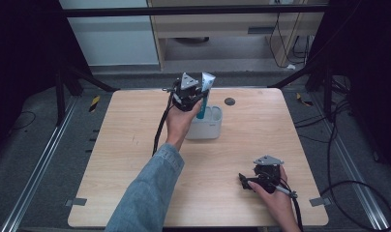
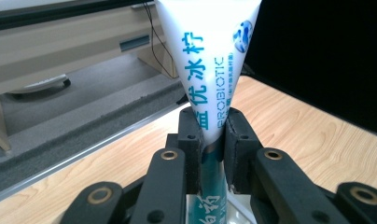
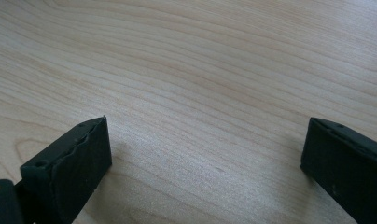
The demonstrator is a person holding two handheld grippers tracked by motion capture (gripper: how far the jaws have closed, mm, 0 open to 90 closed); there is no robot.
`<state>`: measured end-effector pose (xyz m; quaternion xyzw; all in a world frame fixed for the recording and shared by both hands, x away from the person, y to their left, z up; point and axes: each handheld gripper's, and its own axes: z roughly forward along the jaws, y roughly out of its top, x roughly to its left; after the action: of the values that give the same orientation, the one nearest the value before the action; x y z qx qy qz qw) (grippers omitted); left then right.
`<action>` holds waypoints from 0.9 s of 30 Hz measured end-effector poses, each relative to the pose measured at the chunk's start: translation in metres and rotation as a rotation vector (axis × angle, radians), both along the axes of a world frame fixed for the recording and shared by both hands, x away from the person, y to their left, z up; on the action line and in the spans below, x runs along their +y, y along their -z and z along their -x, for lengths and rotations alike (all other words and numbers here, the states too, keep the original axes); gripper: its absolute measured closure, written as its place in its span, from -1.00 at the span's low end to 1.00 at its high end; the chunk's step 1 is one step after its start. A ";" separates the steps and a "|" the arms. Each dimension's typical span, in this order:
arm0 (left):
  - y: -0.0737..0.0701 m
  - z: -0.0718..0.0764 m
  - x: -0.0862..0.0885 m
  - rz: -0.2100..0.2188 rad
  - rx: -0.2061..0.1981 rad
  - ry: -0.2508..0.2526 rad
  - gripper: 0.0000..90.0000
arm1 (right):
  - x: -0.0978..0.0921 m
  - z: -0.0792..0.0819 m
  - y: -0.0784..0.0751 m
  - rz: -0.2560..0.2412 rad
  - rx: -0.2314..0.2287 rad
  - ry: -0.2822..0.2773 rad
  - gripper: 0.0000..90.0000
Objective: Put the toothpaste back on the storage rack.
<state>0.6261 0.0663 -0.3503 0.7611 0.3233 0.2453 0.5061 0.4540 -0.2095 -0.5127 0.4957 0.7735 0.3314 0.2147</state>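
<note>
A white and teal toothpaste tube stands upright with its lower end inside a white cup-like holder at the table's far middle. My left gripper is shut on the tube. In the left gripper view the jaws pinch the tube at its narrow part, crimped end up, my left gripper closed tight. My right gripper rests low at the near right of the table. In the right gripper view my right gripper stands open over bare wood.
The wooden table has a small dark round mark near its far edge. Beyond the table lie grey floor, cables and a pale cabinet. Black frame struts flank both far corners.
</note>
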 end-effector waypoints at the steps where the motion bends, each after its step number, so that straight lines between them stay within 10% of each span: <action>1: 0.001 0.000 0.000 -0.005 0.002 0.000 0.74 | 0.000 0.000 0.000 0.000 0.000 0.000 -0.96; 27: 0.015 -0.004 0.000 -0.012 0.036 -0.002 0.74 | 0.000 0.000 0.000 0.001 0.000 0.000 -0.96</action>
<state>0.6298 0.0663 -0.3657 0.7681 0.3316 0.2341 0.4952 0.4540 -0.2096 -0.5127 0.4955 0.7737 0.3310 0.2150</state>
